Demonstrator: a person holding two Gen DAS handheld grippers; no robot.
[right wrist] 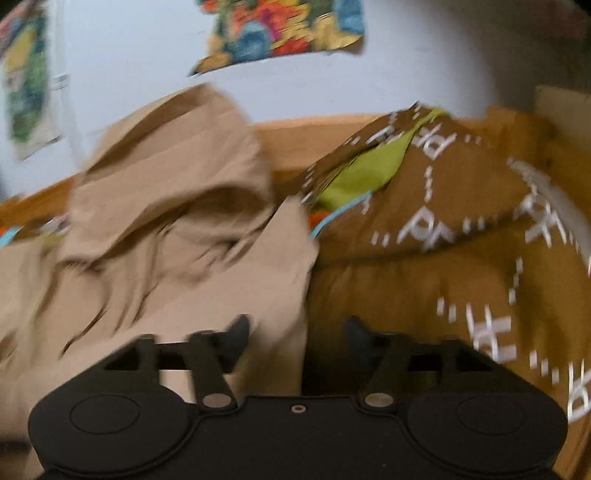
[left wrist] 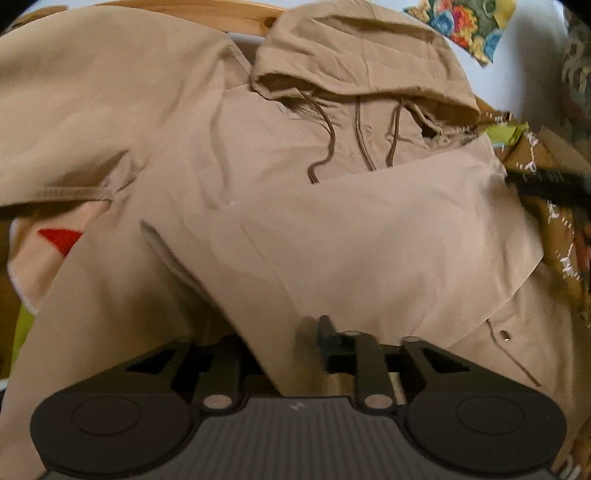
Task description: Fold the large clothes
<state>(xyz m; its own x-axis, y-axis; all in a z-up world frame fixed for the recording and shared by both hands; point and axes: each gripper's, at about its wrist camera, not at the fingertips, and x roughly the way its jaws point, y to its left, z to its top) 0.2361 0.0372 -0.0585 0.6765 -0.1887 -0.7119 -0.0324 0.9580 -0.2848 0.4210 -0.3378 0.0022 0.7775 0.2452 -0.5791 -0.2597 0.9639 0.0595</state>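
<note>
**Presently: tan hooded jacket spread face-up, one sleeve pinched by the left tool**

Subject garment: a large tan cotton hooded jacket [left wrist: 295,206] with a brown front zip and brown drawcords [left wrist: 327,147]. It lies spread on the bedding, hood [left wrist: 354,62] at the far end against a pale wooden bed rail [left wrist: 207,14]. One sleeve [left wrist: 369,251] is folded across the chest. The other sleeve [left wrist: 74,110] extends to the far left, ribbed cuff visible.

Left gripper [left wrist: 291,332]: black two-finger tool, positioned at the near edge of the jacket. A fold of tan cloth runs down between its fingers; one fingertip [left wrist: 325,328] shows, the other is covered by fabric. The tool is clenched upon the folded sleeve.

Right gripper [right wrist: 297,332]: black two-finger tool, fingers spread apart with nothing between them. It sits at the jacket's right-hand edge, one finger over the tan cloth, the other over a brown quilted bedcover with white lettering [right wrist: 443,229]. This view is motion-blurred; contact with the cloth cannot be determined.

Surroundings: a lime-green patch [right wrist: 369,170] shows at a fold in the bedcover. A colourful patterned print [right wrist: 280,33] hangs on the pale wall behind.
</note>
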